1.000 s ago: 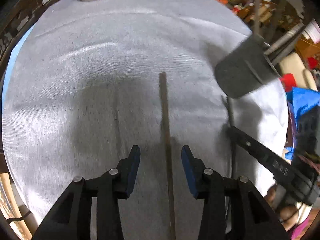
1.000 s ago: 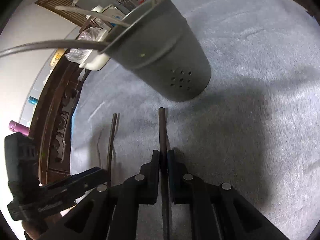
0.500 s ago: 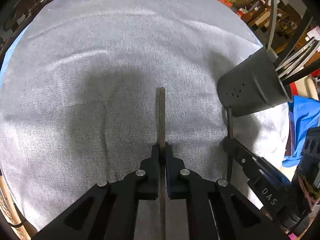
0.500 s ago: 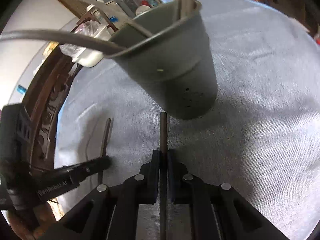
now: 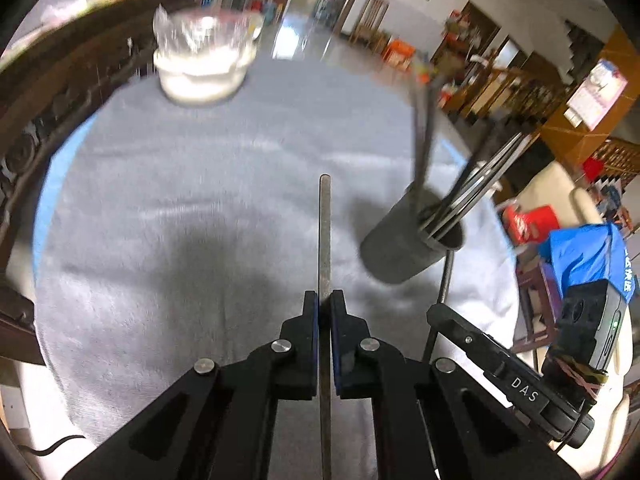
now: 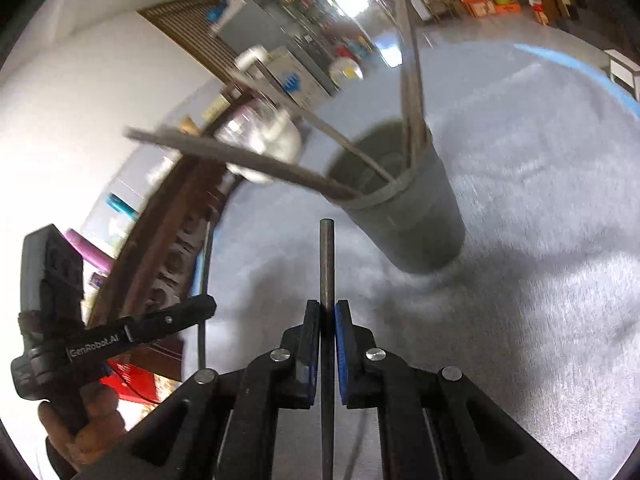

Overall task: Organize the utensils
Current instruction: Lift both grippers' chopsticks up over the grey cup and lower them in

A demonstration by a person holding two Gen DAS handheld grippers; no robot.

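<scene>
My left gripper (image 5: 324, 300) is shut on a thin dark chopstick (image 5: 324, 232) that points forward above the grey cloth. My right gripper (image 6: 327, 312) is shut on a second dark chopstick (image 6: 327, 264), its tip close to the dark grey utensil cup (image 6: 416, 216). The cup stands upright on the cloth and holds several utensils (image 6: 408, 64). In the left wrist view the cup (image 5: 404, 244) is ahead to the right, with the right gripper (image 5: 436, 312) and its chopstick (image 5: 446, 276) just in front of it. The left gripper (image 6: 204, 306) shows at the left of the right wrist view.
A round table under a grey cloth (image 5: 180, 208). A white container with a clear bag (image 5: 204, 60) stands at the far edge. A dark carved wooden rail (image 6: 172, 232) runs along the left. Cluttered room and a blue object (image 5: 588, 248) lie beyond the right edge.
My left gripper closed on the chopstick and lifted it. Both grippers rose and tilted up, so the room now shows. The cup now looks upright.
</scene>
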